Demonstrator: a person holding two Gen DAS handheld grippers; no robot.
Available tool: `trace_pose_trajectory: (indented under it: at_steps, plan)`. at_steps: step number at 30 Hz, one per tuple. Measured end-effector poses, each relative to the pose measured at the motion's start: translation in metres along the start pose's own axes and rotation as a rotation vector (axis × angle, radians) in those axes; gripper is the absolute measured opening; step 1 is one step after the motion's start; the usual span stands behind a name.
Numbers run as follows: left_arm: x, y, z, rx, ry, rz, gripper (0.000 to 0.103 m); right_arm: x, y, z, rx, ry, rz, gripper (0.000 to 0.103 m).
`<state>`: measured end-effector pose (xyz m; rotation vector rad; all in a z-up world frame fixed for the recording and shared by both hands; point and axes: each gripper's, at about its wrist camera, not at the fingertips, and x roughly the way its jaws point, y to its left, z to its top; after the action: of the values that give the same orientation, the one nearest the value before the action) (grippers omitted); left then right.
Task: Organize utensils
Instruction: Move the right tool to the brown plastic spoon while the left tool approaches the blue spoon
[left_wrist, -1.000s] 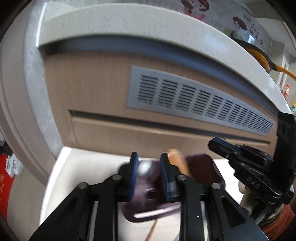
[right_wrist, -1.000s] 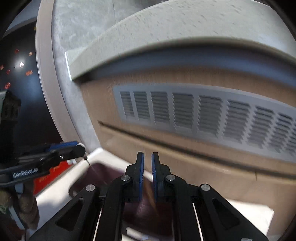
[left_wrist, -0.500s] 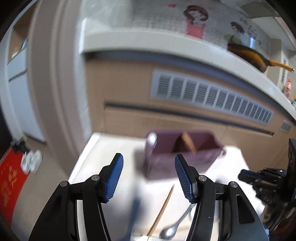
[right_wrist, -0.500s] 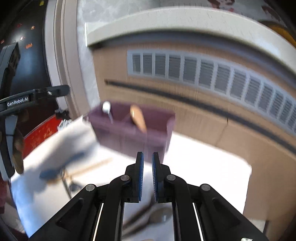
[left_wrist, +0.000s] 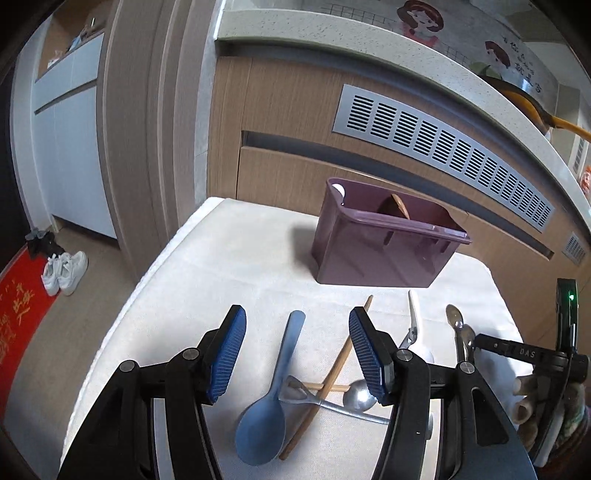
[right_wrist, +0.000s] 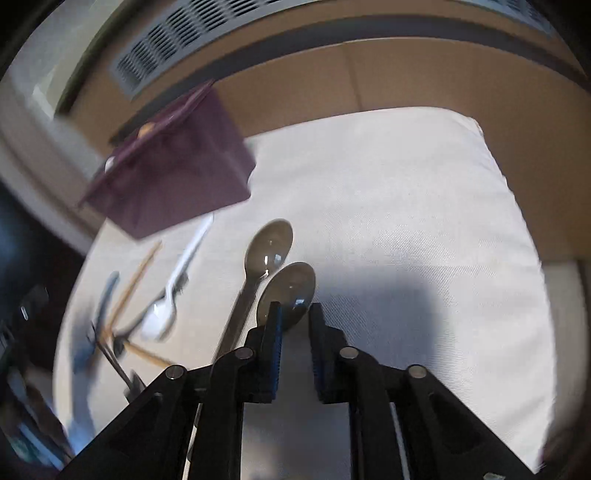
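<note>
A purple utensil holder (left_wrist: 384, 240) stands at the back of a white-cloth table (left_wrist: 229, 266); a wooden spoon (left_wrist: 399, 206) and a white utensil tip stick out of it. It also shows in the right wrist view (right_wrist: 173, 173). My left gripper (left_wrist: 295, 350) is open and empty above a blue rice spoon (left_wrist: 273, 398), a chopstick (left_wrist: 332, 373), a metal spoon (left_wrist: 358, 398) and a white plastic spoon (left_wrist: 415, 328). My right gripper (right_wrist: 295, 317) is slightly open, low over two metal spoons (right_wrist: 288, 291) lying side by side, holding nothing.
Wooden cabinets with a grey vent grille (left_wrist: 443, 144) stand behind the table under a stone countertop (left_wrist: 332, 40). The table's left edge drops to the floor, with white shoes (left_wrist: 64, 271) and a red mat (left_wrist: 18, 310).
Both grippers have pulled back from the holder and tilted down toward the table. My left gripper let go of the utensil and opened wide. My right gripper has parted slightly over the metal spoons.
</note>
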<state>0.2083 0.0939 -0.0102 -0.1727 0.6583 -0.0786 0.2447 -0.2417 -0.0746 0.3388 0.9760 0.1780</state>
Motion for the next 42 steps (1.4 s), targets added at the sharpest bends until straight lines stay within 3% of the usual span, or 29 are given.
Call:
trace_pose_trajectory:
  at_steps: [3, 10, 15, 16, 19, 20, 21, 22, 27, 30, 32, 37, 42]
  plan:
    - [0.004, 0.007, -0.002, -0.017, 0.006, 0.003, 0.059, 0.007, 0.012, 0.003, -0.015, 0.003, -0.013, 0.028]
    - [0.013, 0.023, -0.007, -0.05, 0.029, 0.022, 0.059, 0.019, 0.042, 0.011, -0.094, -0.032, -0.146, 0.031]
    - [0.012, 0.038, -0.008, -0.08, 0.042, 0.04, 0.059, 0.034, 0.062, 0.011, -0.193, 0.002, -0.183, 0.059]
    - [0.011, 0.04, -0.008, -0.083, 0.049, 0.042, 0.059, 0.038, 0.067, 0.012, -0.226, 0.019, -0.201, 0.059]
    - [0.01, 0.045, -0.013, -0.084, 0.065, 0.032, 0.059, 0.041, 0.074, 0.016, -0.272, 0.042, -0.234, 0.058]
    - [0.01, 0.044, -0.015, -0.079, 0.076, 0.027, 0.059, 0.041, 0.073, 0.017, -0.267, 0.035, -0.229, 0.053]
    - [0.01, 0.044, -0.018, -0.071, 0.089, 0.019, 0.059, 0.04, 0.072, 0.018, -0.272, 0.021, -0.231, 0.036]
    - [0.011, 0.043, -0.02, -0.064, 0.099, 0.012, 0.059, 0.038, 0.07, 0.018, -0.286, -0.004, -0.229, 0.031]
    - [0.018, 0.024, -0.023, -0.009, 0.165, -0.022, 0.058, 0.028, 0.059, 0.022, -0.305, -0.024, -0.162, 0.03]
    - [0.022, 0.011, -0.024, -0.005, 0.217, 0.026, 0.054, 0.012, 0.061, 0.022, -0.33, -0.061, -0.134, 0.03]
    - [0.02, 0.006, -0.029, -0.042, 0.252, 0.044, 0.045, 0.003, 0.065, 0.02, -0.349, -0.092, -0.124, 0.03]
    - [0.014, -0.006, -0.049, -0.162, 0.334, -0.084, 0.044, -0.009, 0.072, 0.015, -0.403, -0.148, -0.105, 0.03]
    - [0.036, 0.0, -0.047, -0.242, 0.355, -0.035, 0.044, -0.017, 0.078, 0.013, -0.432, -0.18, -0.077, 0.03]
